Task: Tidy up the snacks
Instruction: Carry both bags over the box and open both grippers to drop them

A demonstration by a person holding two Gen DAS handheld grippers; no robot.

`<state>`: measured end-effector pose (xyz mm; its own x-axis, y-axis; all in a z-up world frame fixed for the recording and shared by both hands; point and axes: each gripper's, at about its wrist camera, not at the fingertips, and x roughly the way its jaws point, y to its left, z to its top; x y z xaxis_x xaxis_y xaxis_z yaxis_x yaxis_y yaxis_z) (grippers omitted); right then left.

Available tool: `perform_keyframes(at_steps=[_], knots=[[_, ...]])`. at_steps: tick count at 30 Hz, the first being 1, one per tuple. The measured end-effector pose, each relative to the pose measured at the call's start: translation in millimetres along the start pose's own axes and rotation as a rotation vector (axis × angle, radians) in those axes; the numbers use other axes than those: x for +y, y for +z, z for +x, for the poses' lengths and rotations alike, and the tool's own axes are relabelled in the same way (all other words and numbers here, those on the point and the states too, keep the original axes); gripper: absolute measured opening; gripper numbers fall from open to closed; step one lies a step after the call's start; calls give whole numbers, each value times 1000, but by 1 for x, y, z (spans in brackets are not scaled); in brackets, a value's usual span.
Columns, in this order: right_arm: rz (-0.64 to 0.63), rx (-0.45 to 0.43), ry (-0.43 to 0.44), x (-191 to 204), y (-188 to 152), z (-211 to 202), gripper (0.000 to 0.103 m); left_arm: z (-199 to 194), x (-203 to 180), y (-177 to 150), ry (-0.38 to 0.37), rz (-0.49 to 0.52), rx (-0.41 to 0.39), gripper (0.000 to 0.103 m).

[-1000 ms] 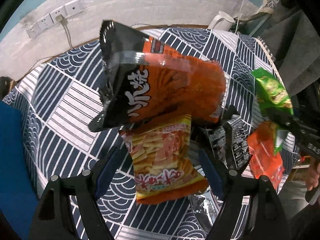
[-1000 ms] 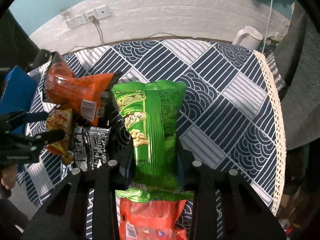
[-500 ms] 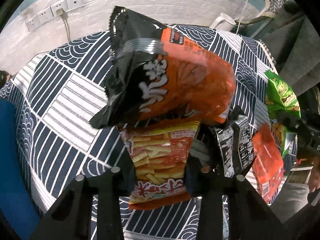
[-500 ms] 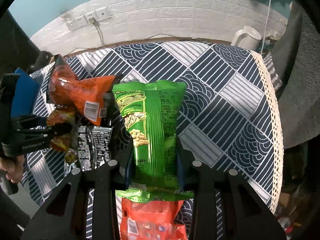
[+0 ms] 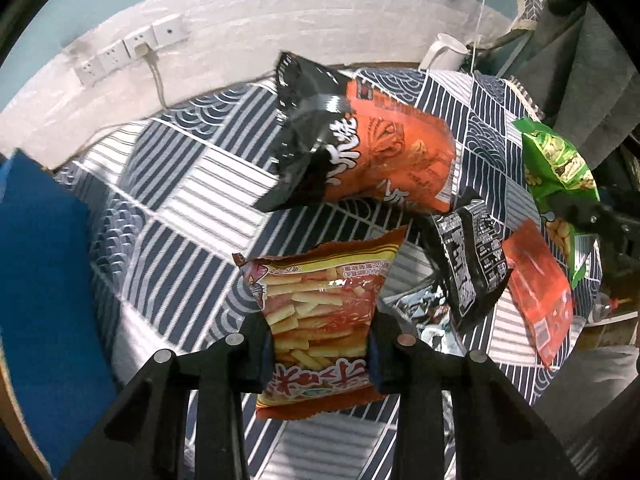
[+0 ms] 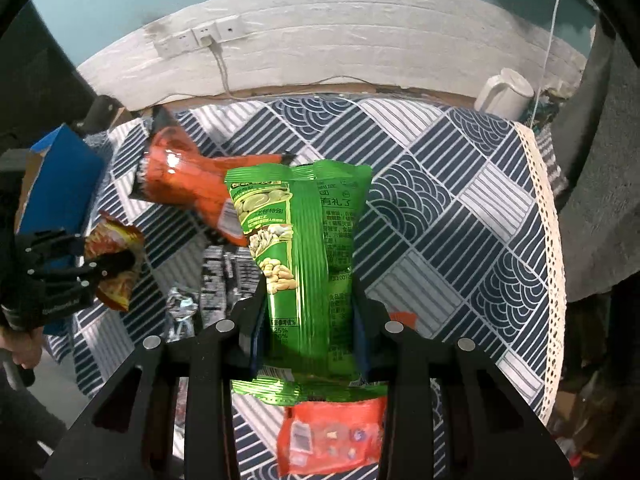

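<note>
My left gripper (image 5: 318, 344) is shut on an orange fries-snack bag (image 5: 320, 312) and holds it above the patterned tablecloth (image 5: 192, 208). It also shows in the right wrist view (image 6: 116, 268). My right gripper (image 6: 308, 328) is shut on a green peanut bag (image 6: 308, 248), also seen at the right of the left wrist view (image 5: 560, 168). An orange-and-black chip bag (image 5: 360, 152) lies on the cloth beyond, next to a black snack bag (image 5: 468, 248) and a red packet (image 5: 540, 296).
A blue box (image 5: 40, 288) stands at the table's left edge. A white kettle (image 6: 506, 94) sits at the back right corner. Wall sockets (image 6: 200, 38) with a cable are behind the table. A silver wrapper (image 6: 180, 312) lies near the front.
My left gripper closed on the fries bag and lifted it back, away from the chip bag. The right gripper kept hold of the green bag and rose slightly.
</note>
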<state>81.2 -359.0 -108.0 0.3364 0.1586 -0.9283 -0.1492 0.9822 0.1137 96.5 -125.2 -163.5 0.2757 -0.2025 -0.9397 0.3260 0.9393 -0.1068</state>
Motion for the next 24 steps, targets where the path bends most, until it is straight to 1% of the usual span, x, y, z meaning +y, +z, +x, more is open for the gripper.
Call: perform_keyframes(at_steps=[2, 6, 7, 10, 15, 18, 24], knots=[[-8, -5, 1, 5, 0, -4, 33, -8, -1, -1, 14, 5, -13, 36], [-35, -21, 0, 16, -1, -15, 33, -31, 3, -10, 88, 45, -51, 36], [-41, -23, -1, 19, -1, -17, 33, -37, 5, -12, 96, 50, -61, 36], [-59, -31, 2, 29, -2, -25, 33, -54, 10, -17, 98, 51, -85, 36], [-93, -56, 1, 47, -2, -39, 33, -80, 12, -22, 121, 62, -134, 36], [-108, -72, 5, 59, -1, -48, 33, -95, 17, -26, 119, 51, -161, 36], [-147, -102, 17, 84, 3, -66, 33, -122, 31, -33, 140, 39, -200, 36]])
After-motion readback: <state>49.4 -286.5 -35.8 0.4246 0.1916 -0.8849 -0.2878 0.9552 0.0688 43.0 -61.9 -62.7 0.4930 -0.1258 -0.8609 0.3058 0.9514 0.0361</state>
